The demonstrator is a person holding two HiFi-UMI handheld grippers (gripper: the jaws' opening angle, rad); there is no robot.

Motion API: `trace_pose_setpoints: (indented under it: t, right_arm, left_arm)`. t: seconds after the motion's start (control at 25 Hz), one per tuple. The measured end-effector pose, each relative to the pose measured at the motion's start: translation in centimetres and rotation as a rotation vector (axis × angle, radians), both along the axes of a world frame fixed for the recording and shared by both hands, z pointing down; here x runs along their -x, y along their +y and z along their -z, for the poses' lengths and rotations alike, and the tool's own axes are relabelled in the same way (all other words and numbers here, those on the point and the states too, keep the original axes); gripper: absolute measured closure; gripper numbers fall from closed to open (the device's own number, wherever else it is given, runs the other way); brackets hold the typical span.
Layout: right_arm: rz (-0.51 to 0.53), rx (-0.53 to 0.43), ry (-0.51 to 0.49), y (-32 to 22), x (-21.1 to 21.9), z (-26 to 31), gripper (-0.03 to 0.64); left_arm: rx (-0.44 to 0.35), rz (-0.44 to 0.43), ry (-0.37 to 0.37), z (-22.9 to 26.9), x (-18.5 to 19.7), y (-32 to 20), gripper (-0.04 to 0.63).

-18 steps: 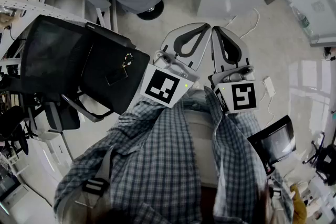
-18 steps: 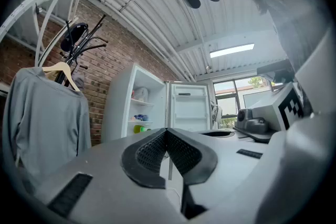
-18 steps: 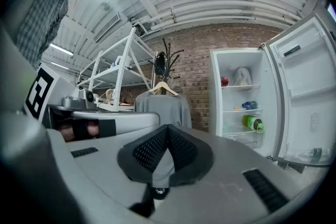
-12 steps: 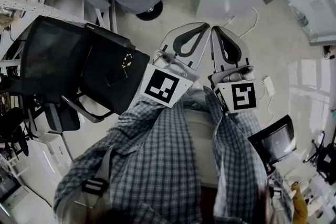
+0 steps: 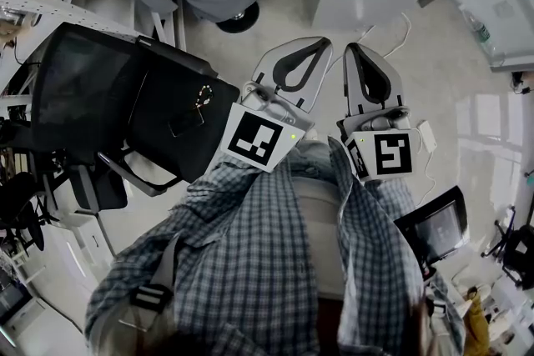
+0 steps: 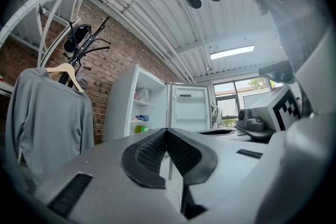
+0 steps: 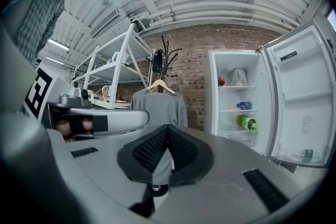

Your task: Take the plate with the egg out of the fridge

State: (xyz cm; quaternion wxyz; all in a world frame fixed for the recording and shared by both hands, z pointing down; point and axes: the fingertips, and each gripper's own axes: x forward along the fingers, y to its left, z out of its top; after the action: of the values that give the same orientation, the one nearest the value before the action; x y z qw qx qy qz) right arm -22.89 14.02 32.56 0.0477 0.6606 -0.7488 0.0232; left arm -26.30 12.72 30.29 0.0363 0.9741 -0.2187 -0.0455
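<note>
The white fridge [image 7: 234, 99] stands open a few steps ahead, its door [image 7: 301, 102] swung to the right. On its shelves I see a red item [image 7: 221, 81], a white bag [image 7: 238, 77], a blue thing [image 7: 243, 105] and a green bottle [image 7: 247, 123]. No plate with an egg is discernible from here. In the head view both grippers are held side by side in front of the checked shirt. The left gripper [image 5: 322, 45] is shut and empty, and so is the right gripper [image 5: 354, 47]. The left gripper view also shows the fridge [image 6: 137, 112].
A grey shirt on a hanger [image 7: 159, 106] hangs from a coat stand left of the fridge. A black office chair [image 5: 125, 96] stands at my left and a white rack [image 7: 113, 68] beyond it. A cable and power strip [image 5: 427, 136] lie on the floor at right.
The right gripper has shifted slightly to the right, opening a small gap between the two grippers. Both stay shut.
</note>
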Motion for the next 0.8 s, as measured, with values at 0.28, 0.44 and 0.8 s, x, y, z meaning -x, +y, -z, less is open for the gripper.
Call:
trace_pose_setpoints:
  t: [0.28, 0.44, 0.8]
  right_arm:
    - [-0.043, -0.035, -0.01, 0.3, 0.9, 0.7, 0.611]
    - [-0.065, 0.016, -0.011, 0.8, 1.2, -0.3, 0.611]
    - [-0.072, 0.003, 0.019, 1.6, 3.5, 0.3, 0.611]
  left_arm:
    - [0.002, -0.02, -0.006, -0.4, 1.2, 0.4, 0.589]
    - [0.013, -0.03, -0.006, -0.7, 2.2, 0.5, 0.589]
    - [0.009, -0.017, 0.016, -0.6, 4.7, 0.7, 0.589]
